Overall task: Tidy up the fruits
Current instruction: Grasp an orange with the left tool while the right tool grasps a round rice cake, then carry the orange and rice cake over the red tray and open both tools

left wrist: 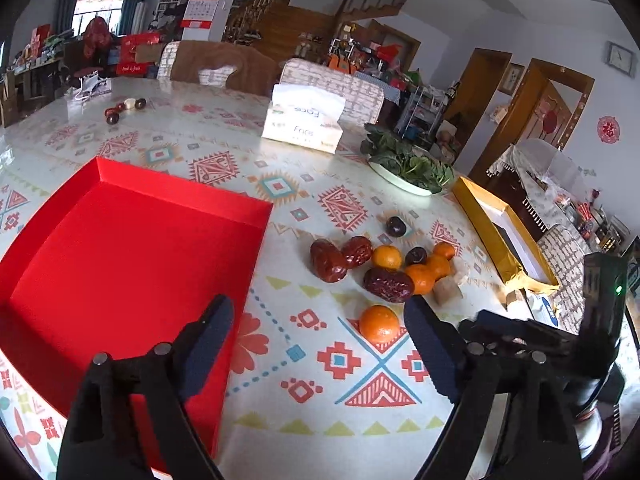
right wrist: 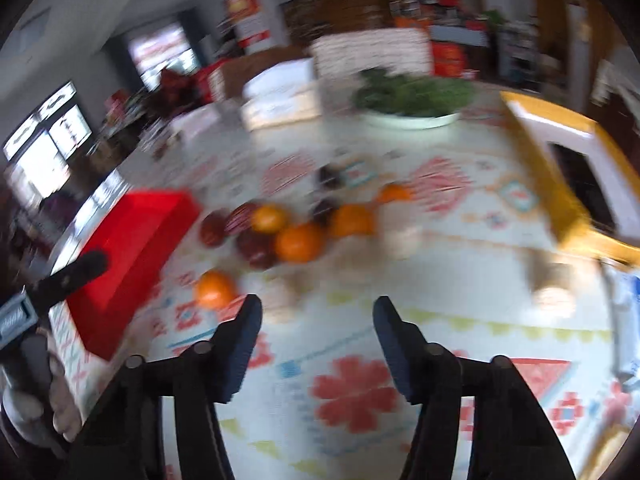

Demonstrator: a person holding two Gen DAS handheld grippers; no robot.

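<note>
A cluster of fruit lies on the patterned tablecloth: red dates (left wrist: 328, 260), small oranges (left wrist: 424, 276) and dark plums (left wrist: 395, 226). One orange (left wrist: 379, 323) lies apart, nearest my left gripper (left wrist: 318, 308), which is open and empty above the cloth. An empty red tray (left wrist: 120, 264) lies at the left. The right wrist view is blurred. There my right gripper (right wrist: 316, 312) is open and empty, short of the fruit cluster (right wrist: 298, 240), the lone orange (right wrist: 214, 289) and the red tray (right wrist: 132, 240).
A tissue box (left wrist: 304, 120), a plate of greens (left wrist: 408, 164) and a yellow box (left wrist: 504, 232) stand beyond and right of the fruit. Pale wrapped sweets (left wrist: 446, 290) lie by the oranges. More dates (left wrist: 120, 110) lie far back left. Chairs line the far edge.
</note>
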